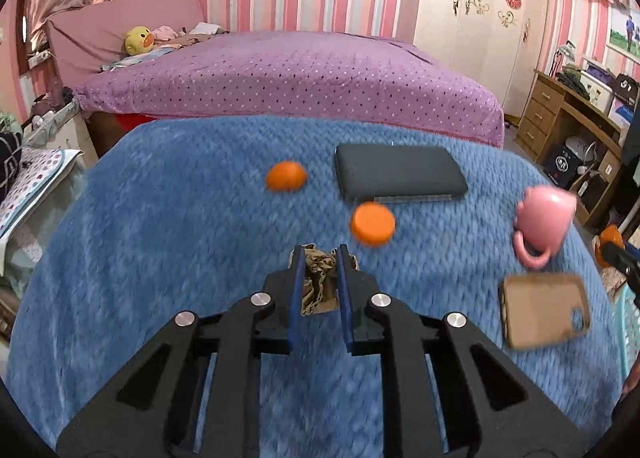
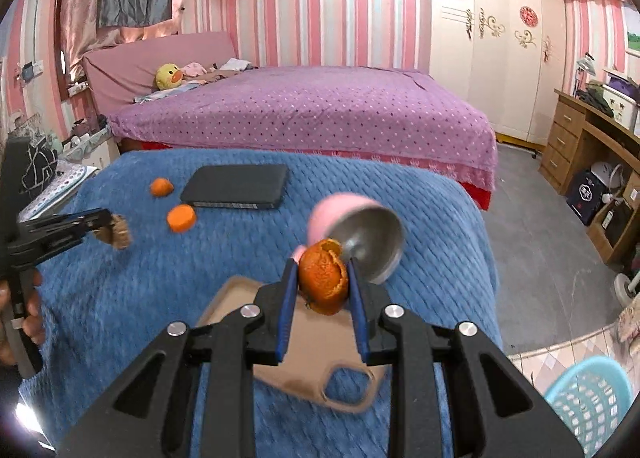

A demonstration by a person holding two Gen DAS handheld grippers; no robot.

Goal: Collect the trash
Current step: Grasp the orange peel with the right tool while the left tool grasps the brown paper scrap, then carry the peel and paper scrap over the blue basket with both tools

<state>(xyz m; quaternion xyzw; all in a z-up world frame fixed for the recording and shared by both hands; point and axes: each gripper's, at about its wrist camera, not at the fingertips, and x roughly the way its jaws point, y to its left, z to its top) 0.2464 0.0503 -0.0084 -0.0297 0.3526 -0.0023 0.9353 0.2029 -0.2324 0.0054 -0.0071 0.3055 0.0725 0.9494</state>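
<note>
Left claw (image 1: 320, 258): clamped on a crumpled brown paper wad (image 1: 318, 278), lifted clear of the blue blanket (image 1: 160, 238). Right claw (image 2: 323, 272): clamped on an orange peel (image 2: 323, 282), held above a tan phone case (image 2: 316, 342). Loose on blanket: two orange peel pieces (image 1: 373, 223), a dark phone (image 1: 400, 174), a tipped pink cup (image 1: 544, 218). Light-blue basket (image 2: 592, 402) on the floor, lower right.
</note>
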